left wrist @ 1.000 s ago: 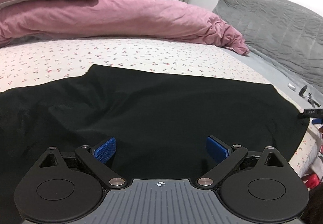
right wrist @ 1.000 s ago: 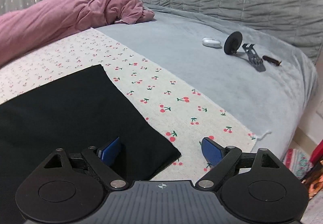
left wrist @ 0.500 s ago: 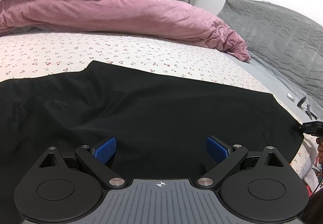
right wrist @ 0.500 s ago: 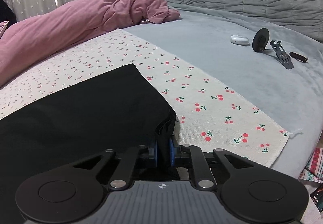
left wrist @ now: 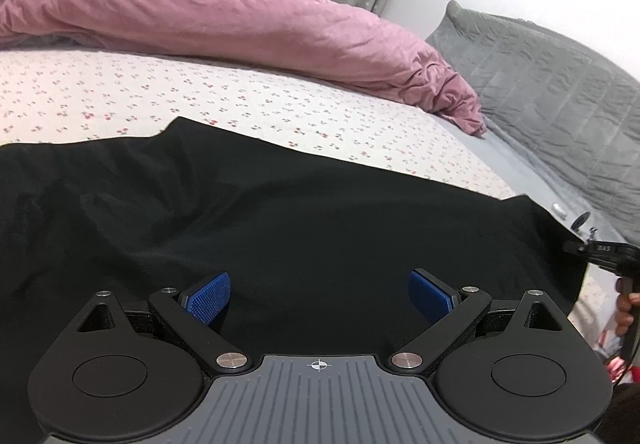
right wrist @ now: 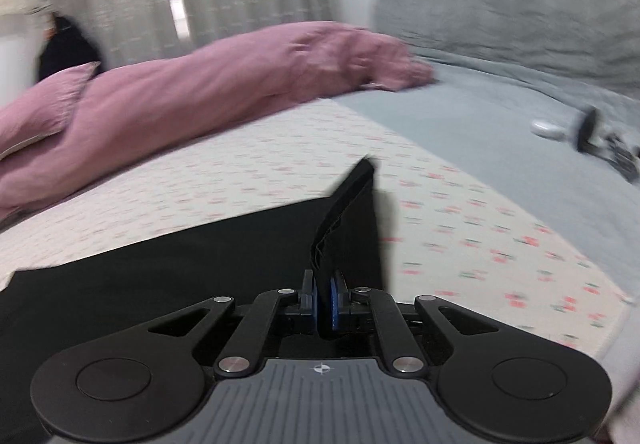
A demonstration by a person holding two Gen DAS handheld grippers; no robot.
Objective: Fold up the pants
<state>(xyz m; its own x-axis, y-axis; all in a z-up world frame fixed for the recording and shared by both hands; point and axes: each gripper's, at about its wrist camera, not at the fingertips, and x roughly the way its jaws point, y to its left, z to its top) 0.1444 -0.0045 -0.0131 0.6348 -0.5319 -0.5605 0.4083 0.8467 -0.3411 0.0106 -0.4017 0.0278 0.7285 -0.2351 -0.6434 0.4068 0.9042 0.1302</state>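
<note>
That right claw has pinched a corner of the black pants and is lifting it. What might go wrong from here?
Three things, I'd guess:

1. The right claw holds only a thin edge of the black fabric pants, so the cloth could slip out.

2. The left claw hangs open above the pants, gripping nothing, so the fold may drag crooked.

3. Small loose items, a white oval case and a black round-headed gadget, lie on the grey blanket nearby and might get swept.

The plain black fabric pants [left wrist: 304, 228] lie spread flat and wide across the cherry-print bed sheet [left wrist: 248, 104], with soft wrinkles toward their left part. Their right-hand corner [right wrist: 352, 204] is lifted off the sheet, standing up in a narrow peak.
</note>
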